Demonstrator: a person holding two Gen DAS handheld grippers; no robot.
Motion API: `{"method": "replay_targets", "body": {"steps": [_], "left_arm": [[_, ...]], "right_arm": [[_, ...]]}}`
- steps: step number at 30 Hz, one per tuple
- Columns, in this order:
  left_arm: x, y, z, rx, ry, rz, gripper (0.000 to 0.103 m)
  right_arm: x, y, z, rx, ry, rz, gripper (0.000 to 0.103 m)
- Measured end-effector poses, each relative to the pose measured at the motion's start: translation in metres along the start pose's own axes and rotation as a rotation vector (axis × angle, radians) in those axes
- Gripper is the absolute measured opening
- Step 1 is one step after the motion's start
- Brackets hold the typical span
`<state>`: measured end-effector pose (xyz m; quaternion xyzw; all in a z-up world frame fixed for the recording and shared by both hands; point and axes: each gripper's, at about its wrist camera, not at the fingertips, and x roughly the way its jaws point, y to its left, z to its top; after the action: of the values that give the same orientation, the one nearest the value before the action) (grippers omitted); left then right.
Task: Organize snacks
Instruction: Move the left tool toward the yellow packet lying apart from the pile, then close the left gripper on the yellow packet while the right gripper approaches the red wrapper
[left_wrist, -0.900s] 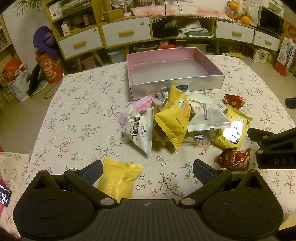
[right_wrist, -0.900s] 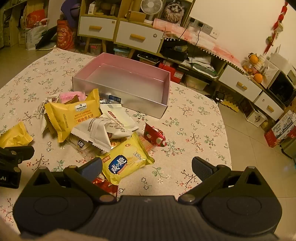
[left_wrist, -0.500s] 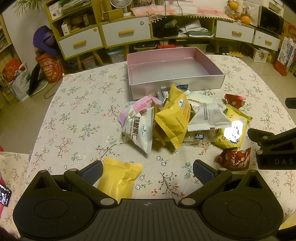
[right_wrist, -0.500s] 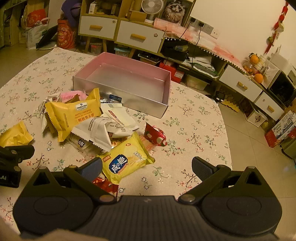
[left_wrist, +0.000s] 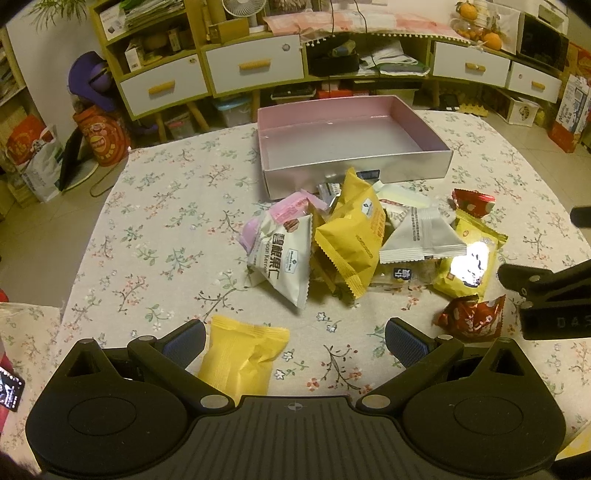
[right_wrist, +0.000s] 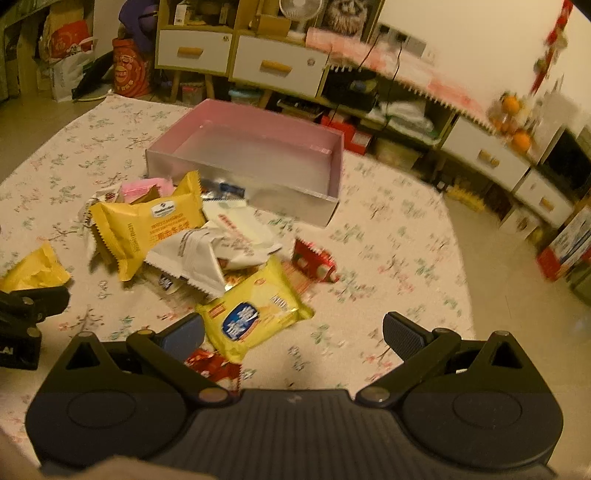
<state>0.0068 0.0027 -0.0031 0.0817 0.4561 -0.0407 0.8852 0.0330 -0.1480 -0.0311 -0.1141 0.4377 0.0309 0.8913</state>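
A pile of snack packets lies on the flowered tablecloth in front of an empty pink-lined box. The same box sits beyond the pile in the right wrist view. My left gripper is open above the near table, with a plain yellow packet lying by its left finger, not gripped. My right gripper is open too, with a yellow cracker packet with a blue logo and a red packet just inside its left finger. Another red packet lies to the right of the pile.
The table is round-edged, with floor beyond it on both sides. Cabinets with white drawers line the back wall. Bags stand on the floor at left. My right gripper's finger shows at the right edge of the left wrist view.
The right wrist view has shifted and blurred: the snacks and box now sit a little further right and lower in it, so that gripper is moving. The left gripper has stayed still.
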Motion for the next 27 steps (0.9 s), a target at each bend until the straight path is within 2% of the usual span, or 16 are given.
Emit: {"method": "replay_targets", "body": {"steps": [5, 9, 17, 24, 27], "left_arm": [[-0.003, 0.004, -0.002, -0.008, -0.001, -0.011, 0.103], [0.001, 0.011, -0.004, -0.027, -0.006, -0.025, 0.103], [0.013, 0.036, -0.013, -0.053, 0.004, -0.048, 0.103], [0.027, 0.054, -0.027, 0.023, 0.032, -0.051, 0.103], [0.034, 0.066, -0.035, 0.025, 0.062, -0.068, 0.103]], "right_arm": [[0.002, -0.004, -0.001, 0.014, 0.036, 0.057, 0.103], [0.005, -0.001, -0.004, -0.013, 0.053, 0.066, 0.103], [0.016, -0.007, -0.011, 0.011, 0.114, 0.107, 0.103], [0.023, -0.004, -0.018, 0.01, 0.181, 0.204, 0.103], [0.026, 0.0, -0.023, 0.0, 0.206, 0.232, 0.102]]}}
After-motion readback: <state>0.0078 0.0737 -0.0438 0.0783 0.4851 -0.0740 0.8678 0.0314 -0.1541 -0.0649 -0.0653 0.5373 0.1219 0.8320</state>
